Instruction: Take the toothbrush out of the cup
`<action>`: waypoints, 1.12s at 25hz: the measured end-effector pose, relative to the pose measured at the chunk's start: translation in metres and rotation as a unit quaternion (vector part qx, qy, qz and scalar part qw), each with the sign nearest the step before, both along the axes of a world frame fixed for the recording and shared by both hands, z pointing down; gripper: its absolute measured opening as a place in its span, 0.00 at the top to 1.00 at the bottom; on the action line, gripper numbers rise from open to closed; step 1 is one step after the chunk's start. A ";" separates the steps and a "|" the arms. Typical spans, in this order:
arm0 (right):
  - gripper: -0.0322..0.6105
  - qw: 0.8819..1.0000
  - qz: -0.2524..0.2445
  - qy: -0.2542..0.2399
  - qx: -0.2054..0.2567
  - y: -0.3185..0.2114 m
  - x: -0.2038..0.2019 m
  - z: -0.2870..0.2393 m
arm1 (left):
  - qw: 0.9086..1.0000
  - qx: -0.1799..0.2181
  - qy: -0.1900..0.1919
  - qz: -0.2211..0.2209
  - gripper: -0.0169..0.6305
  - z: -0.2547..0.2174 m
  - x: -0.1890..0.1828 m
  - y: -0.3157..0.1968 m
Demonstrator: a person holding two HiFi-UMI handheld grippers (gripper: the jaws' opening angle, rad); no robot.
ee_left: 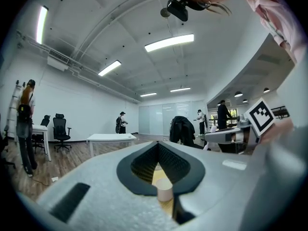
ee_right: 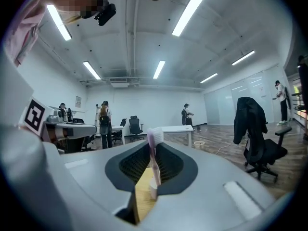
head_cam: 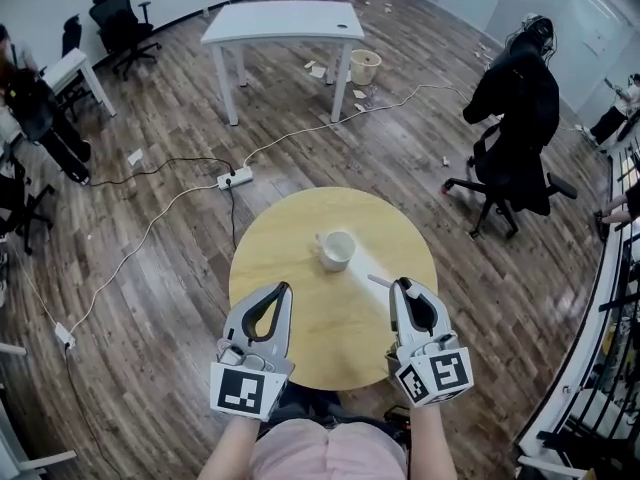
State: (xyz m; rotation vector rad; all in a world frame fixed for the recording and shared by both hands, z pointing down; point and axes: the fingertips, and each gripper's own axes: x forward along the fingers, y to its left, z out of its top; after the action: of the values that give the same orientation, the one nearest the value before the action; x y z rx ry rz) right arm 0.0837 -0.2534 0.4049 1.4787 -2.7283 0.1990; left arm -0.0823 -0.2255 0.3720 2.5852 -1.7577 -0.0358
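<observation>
Cup (head_cam: 337,250) sits empty on table (head_cam: 300,318), apart from both grippers. Right gripper (head_cam: 405,285) clamps toothbrush (ee_right: 153,158), bristles pointing away, above table. Left gripper (head_cam: 285,289) is clenched on nothing.

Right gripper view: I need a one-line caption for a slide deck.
Right gripper shut on a pale pink plastic toothbrush, bristles upward, round light-wood table visible beyond its jaws.
</observation>
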 end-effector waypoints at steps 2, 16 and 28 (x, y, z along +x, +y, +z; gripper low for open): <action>0.89 1.000 -0.013 0.008 0.009 0.016 0.001 -0.012 | 1.000 0.004 0.001 -0.002 0.98 -0.004 0.001 0.006; 0.89 0.999 -0.021 0.006 0.025 0.055 -0.003 -0.015 | 1.000 0.018 -0.004 -0.020 0.98 -0.012 -0.001 0.035; 0.89 0.999 -0.025 0.017 0.029 0.057 -0.002 -0.019 | 1.000 0.021 0.002 -0.014 0.98 -0.018 0.005 0.037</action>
State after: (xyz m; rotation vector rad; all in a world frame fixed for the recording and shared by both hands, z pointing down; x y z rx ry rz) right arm 0.0819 -0.1959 0.3856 1.4126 -2.7622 0.0936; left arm -0.0776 -0.1882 0.3538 2.5866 -1.8121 -0.0777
